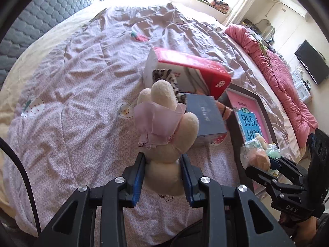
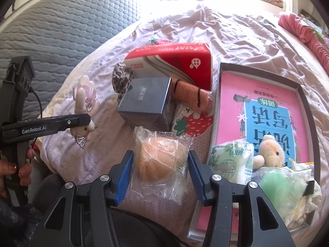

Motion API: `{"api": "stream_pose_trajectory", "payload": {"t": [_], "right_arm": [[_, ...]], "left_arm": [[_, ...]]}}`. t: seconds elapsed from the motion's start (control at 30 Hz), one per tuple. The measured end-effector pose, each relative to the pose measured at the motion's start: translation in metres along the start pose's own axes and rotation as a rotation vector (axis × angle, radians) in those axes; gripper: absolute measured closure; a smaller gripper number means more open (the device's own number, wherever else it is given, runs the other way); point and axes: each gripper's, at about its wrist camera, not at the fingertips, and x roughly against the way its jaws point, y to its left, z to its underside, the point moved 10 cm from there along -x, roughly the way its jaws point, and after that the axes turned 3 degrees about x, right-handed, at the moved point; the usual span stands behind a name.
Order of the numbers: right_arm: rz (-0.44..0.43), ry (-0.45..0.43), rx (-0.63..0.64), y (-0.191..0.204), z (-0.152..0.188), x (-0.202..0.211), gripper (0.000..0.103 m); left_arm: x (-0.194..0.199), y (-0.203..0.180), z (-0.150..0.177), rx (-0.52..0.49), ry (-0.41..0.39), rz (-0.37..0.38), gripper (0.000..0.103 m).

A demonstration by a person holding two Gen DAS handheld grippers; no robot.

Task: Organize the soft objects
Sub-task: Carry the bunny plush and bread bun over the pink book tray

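Note:
My left gripper (image 1: 162,160) is shut on a cream plush rabbit (image 1: 164,111) in a pink dress, held above the bed; the rabbit also shows in the right wrist view (image 2: 83,111). My right gripper (image 2: 160,158) holds a peach-coloured soft bun in a clear plastic bag (image 2: 158,156) between its blue pads (image 2: 125,170), above the bedspread. To its right a shallow grey box tray (image 2: 306,94) holds a pink book, a small plush bear (image 2: 271,148), a green-printed packet (image 2: 232,158) and a green soft toy in plastic (image 2: 281,183).
On the bed lie a red and white box (image 2: 181,61), a grey-blue box (image 2: 148,103), an orange plush (image 2: 195,96), a leopard-print cloth (image 2: 121,78) and a strawberry-print pillow (image 2: 193,121). A pink quilt (image 1: 277,70) lies along the right edge. A grey padded headboard (image 2: 72,30) stands behind.

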Motion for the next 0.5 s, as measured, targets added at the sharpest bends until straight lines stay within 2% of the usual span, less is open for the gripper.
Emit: {"api": "stream_pose_trajectory", "payload": {"t": [0.5], "right_arm": [[0.012,-0.104,-0.015,0.007,-0.010,0.041,0.049]], "left_arm": [[0.038,-0.045,-0.001,-0.099,-0.064,-0.020,0.069]]}}
